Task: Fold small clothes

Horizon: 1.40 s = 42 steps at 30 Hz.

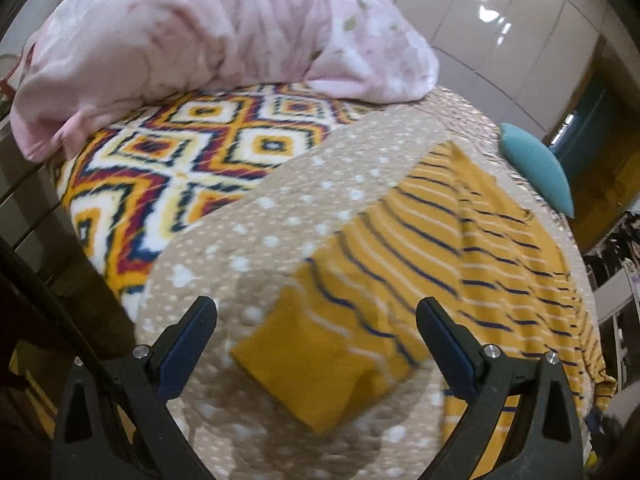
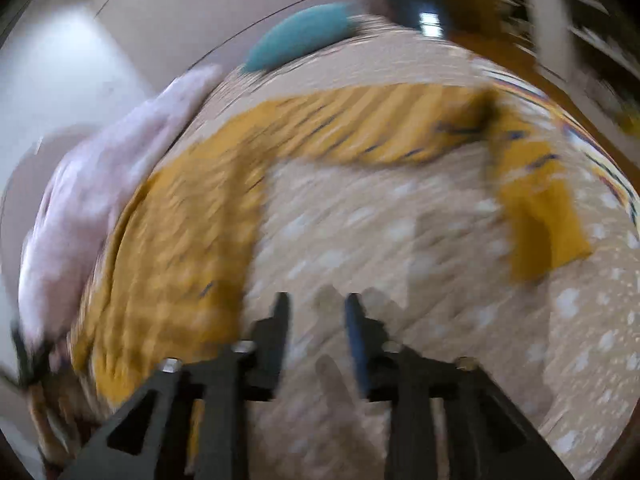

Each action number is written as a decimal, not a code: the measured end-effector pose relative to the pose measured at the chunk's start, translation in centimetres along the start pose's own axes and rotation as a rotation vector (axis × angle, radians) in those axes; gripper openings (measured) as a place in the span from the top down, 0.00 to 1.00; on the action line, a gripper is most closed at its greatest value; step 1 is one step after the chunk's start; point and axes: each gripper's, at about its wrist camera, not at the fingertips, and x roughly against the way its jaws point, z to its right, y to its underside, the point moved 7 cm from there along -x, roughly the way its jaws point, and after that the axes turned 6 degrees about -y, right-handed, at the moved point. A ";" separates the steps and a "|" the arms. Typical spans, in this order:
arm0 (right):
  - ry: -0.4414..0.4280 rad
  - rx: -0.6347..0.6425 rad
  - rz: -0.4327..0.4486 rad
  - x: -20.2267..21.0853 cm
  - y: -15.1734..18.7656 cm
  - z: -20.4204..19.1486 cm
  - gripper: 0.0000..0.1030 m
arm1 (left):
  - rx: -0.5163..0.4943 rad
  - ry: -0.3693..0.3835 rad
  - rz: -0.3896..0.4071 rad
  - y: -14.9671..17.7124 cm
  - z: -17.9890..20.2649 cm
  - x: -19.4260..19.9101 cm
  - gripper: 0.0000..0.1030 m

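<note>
A small mustard-yellow top with navy and white stripes (image 1: 472,240) lies spread on a beige white-dotted bedspread (image 1: 304,208). Its plain yellow sleeve cuff (image 1: 304,368) lies between the wide-open fingers of my left gripper (image 1: 316,320), which holds nothing. In the blurred right wrist view the same top (image 2: 208,208) arcs across the bedspread (image 2: 380,240), with its sleeve cuff (image 2: 540,224) at the right. My right gripper (image 2: 316,312) hovers over bare bedspread, jaws partly open and empty.
A pink blanket (image 1: 192,40) is heaped at the back of the bed over a diamond-patterned blanket (image 1: 192,144). A teal cushion (image 1: 536,164) sits at the bed's right edge, also in the right wrist view (image 2: 300,36). Glossy wall panels stand behind.
</note>
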 end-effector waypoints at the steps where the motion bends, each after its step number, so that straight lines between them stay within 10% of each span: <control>1: 0.006 -0.058 0.026 0.1 -1.0 1.6 0.53 | -0.008 0.016 0.006 0.0 0.7 0.4 0.04; 15: -0.117 -0.475 0.247 1.2 -9.4 9.2 0.34 | -0.108 0.086 -0.027 1.8 7.0 1.1 0.04; 17: -0.107 -0.521 0.250 0.9 -10.3 10.6 0.52 | -0.113 0.091 -0.033 2.0 7.3 1.1 0.04; 18: -0.103 -0.526 0.242 0.8 -10.7 11.0 0.90 | -0.116 0.094 -0.034 2.0 7.4 1.1 0.04; 25: 0.089 -0.436 0.390 6.4 -16.5 13.4 0.94 | -0.098 0.117 -0.015 1.6 7.2 1.7 0.04; 35: 0.203 0.106 0.238 -1.7 -20.8 -6.7 0.94 | -0.039 0.163 0.003 1.2 4.9 1.8 0.04; 42: 0.064 0.612 -0.005 -15.8 -12.4 -28.3 0.94 | 0.051 0.146 0.047 -0.1 0.1 2.4 0.04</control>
